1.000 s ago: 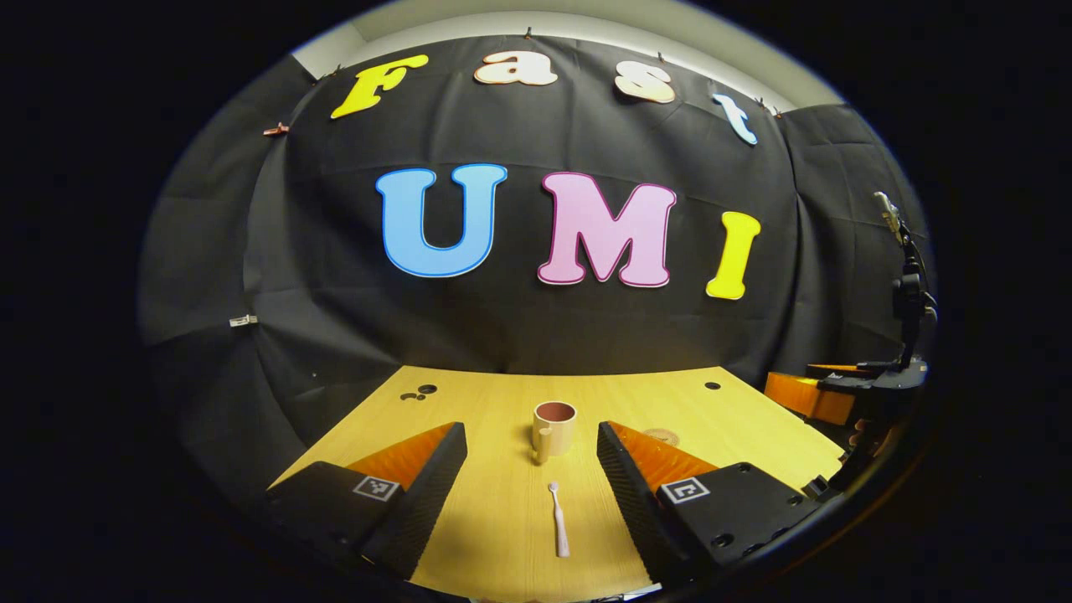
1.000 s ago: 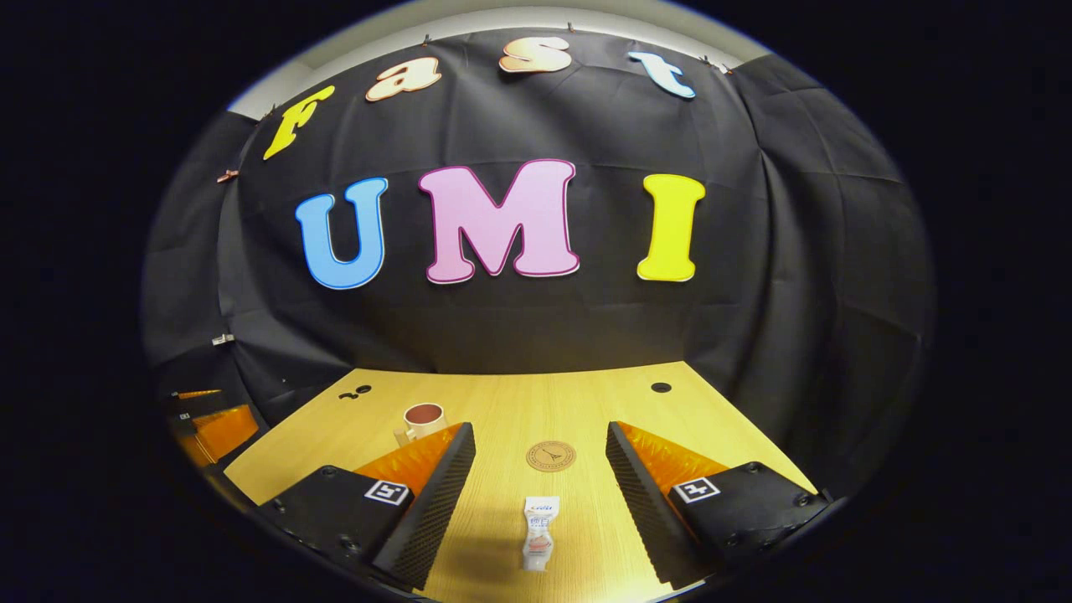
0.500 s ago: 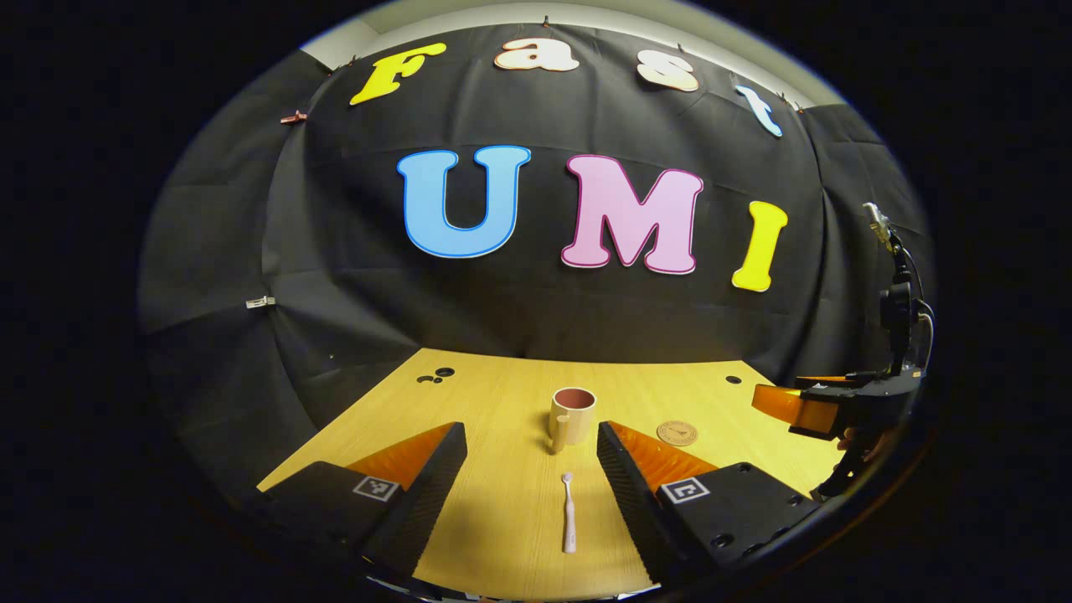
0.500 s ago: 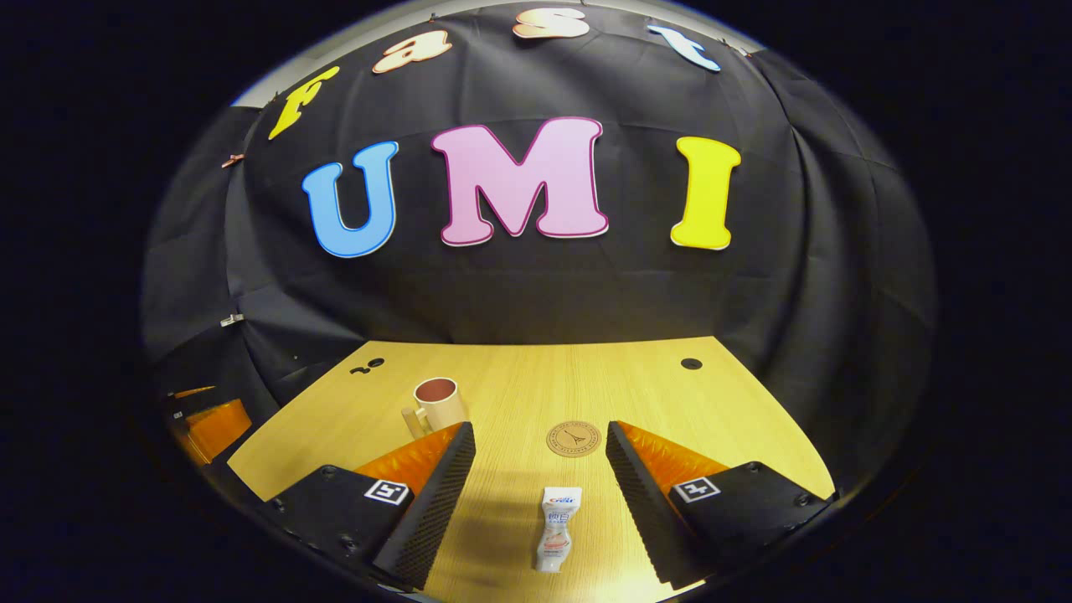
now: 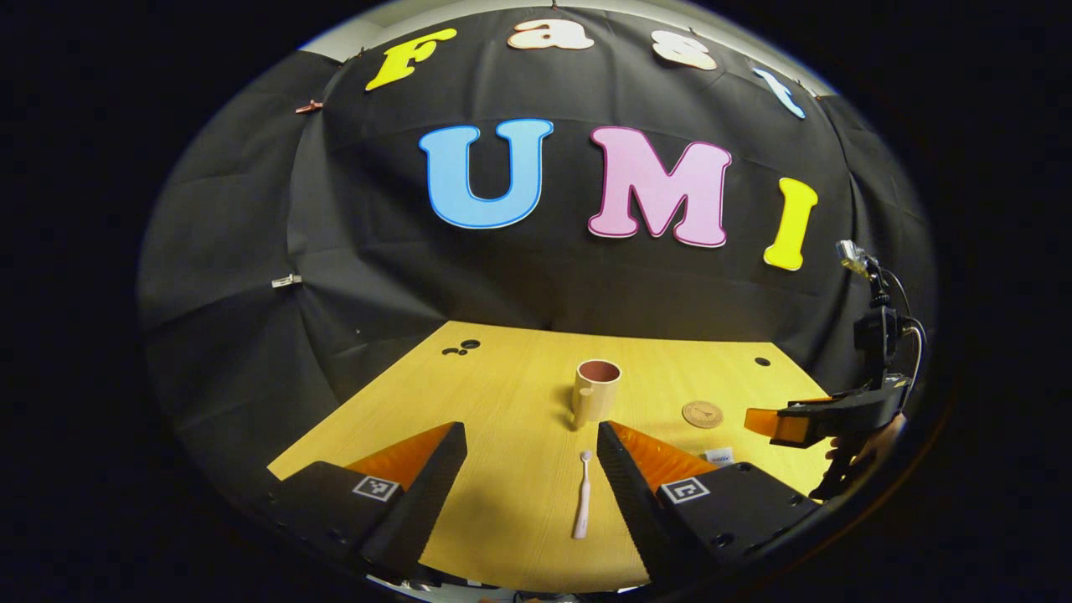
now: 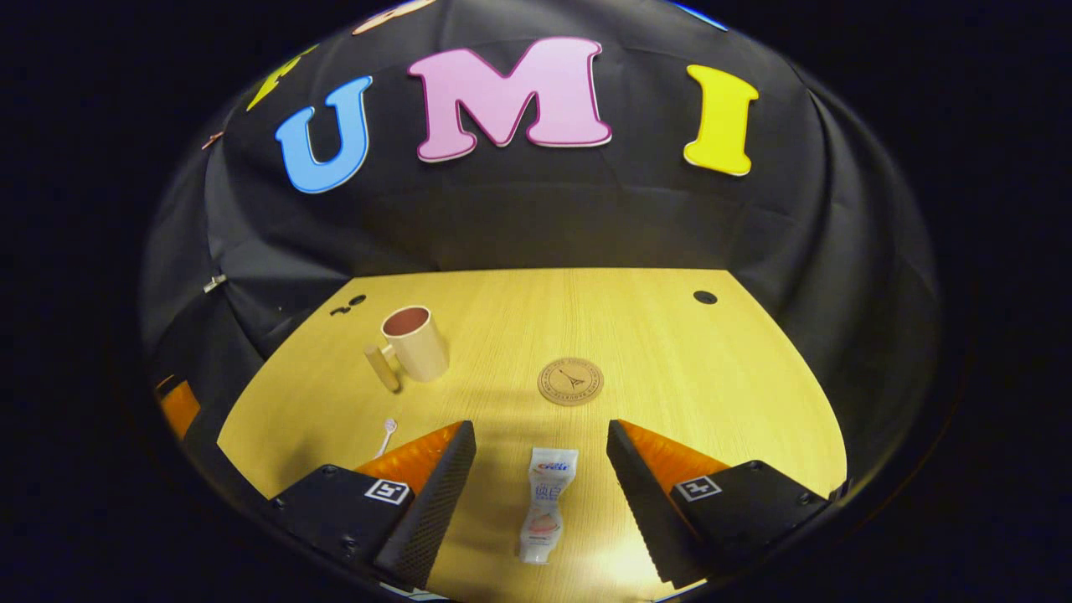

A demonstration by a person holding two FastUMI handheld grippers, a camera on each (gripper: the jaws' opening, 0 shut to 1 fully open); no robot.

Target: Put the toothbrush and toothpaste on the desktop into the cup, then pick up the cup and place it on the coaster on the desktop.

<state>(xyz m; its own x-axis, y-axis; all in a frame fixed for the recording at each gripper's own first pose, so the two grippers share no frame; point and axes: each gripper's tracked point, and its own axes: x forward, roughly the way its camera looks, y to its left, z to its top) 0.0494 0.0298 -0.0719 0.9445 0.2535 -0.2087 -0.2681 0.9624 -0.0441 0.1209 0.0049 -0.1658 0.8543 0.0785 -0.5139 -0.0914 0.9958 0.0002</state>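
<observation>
The left tool (image 5: 523,469) is hanging open over the toothbrush (image 5: 582,506), lying lengthwise between its fingers, near the cup (image 5: 595,391); the right tool (image 6: 540,469), open too, is framing the toothpaste (image 6: 544,503) likewise.

- I see a desk (image 6: 670,352) of pale wood-grain laminate, smooth with a soft sheen.
- The cup (image 6: 414,342) looks like matt plastic to me, cream outside and reddish inside.
- The coaster (image 6: 570,381) looks like cork or wood, matt, with a printed mark.
- The toothpaste (image 6: 544,512) is a glossy plastic tube.
- The toothbrush (image 5: 581,505) looks like smooth pale plastic.
- My left gripper's fingers (image 5: 431,494) have ribbed, matt inner faces.
- The wall (image 6: 502,218) is matt, creased cloth.
</observation>
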